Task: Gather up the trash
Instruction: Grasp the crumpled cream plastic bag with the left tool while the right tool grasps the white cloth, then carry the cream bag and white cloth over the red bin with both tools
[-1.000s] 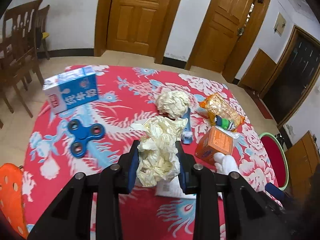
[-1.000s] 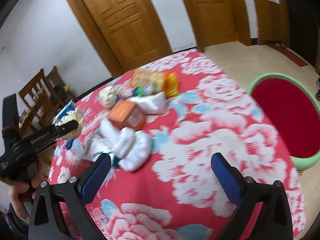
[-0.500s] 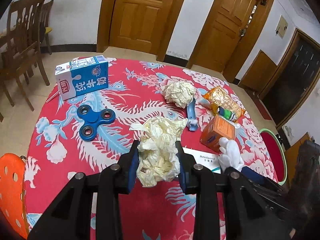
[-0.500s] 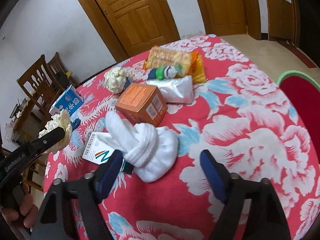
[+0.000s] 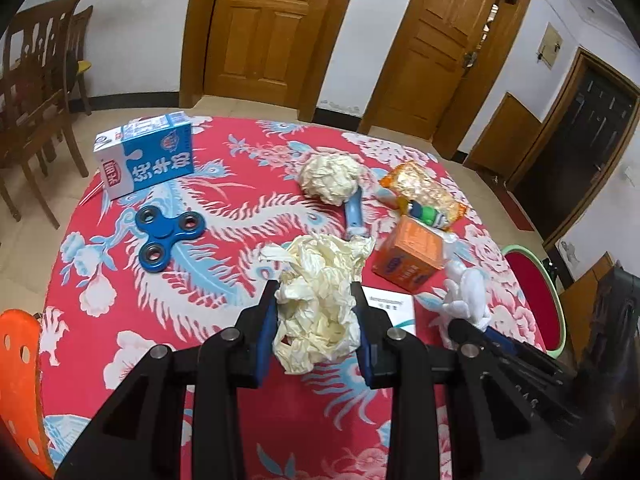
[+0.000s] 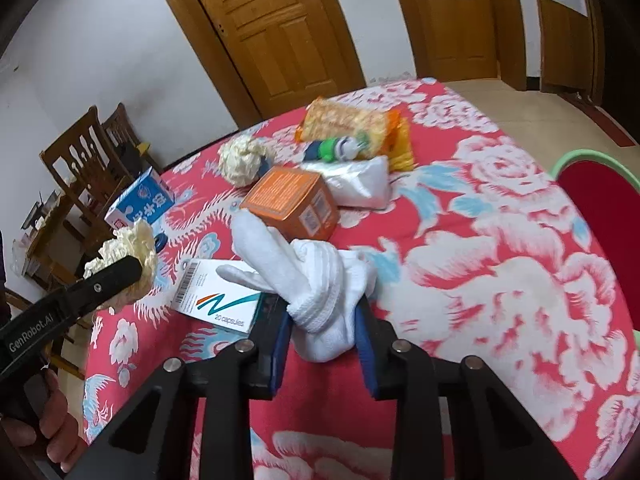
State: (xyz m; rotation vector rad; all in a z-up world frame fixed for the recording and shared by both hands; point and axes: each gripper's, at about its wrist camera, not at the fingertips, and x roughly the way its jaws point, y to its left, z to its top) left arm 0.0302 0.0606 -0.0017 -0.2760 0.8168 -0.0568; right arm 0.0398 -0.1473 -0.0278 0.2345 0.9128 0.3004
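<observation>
Both my grippers tilt down over the table (image 6: 500,216): my left gripper (image 5: 316,322) clamps crumpled paper (image 5: 316,300), while my right gripper (image 6: 322,334), jaws just closing, pinches the white sock (image 6: 320,280).

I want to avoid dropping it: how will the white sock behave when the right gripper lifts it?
The sock looks soft and bunched, so it will likely sag and dangle. The right gripper pinches only one end, so the free end may drag over the capsule box.
</observation>
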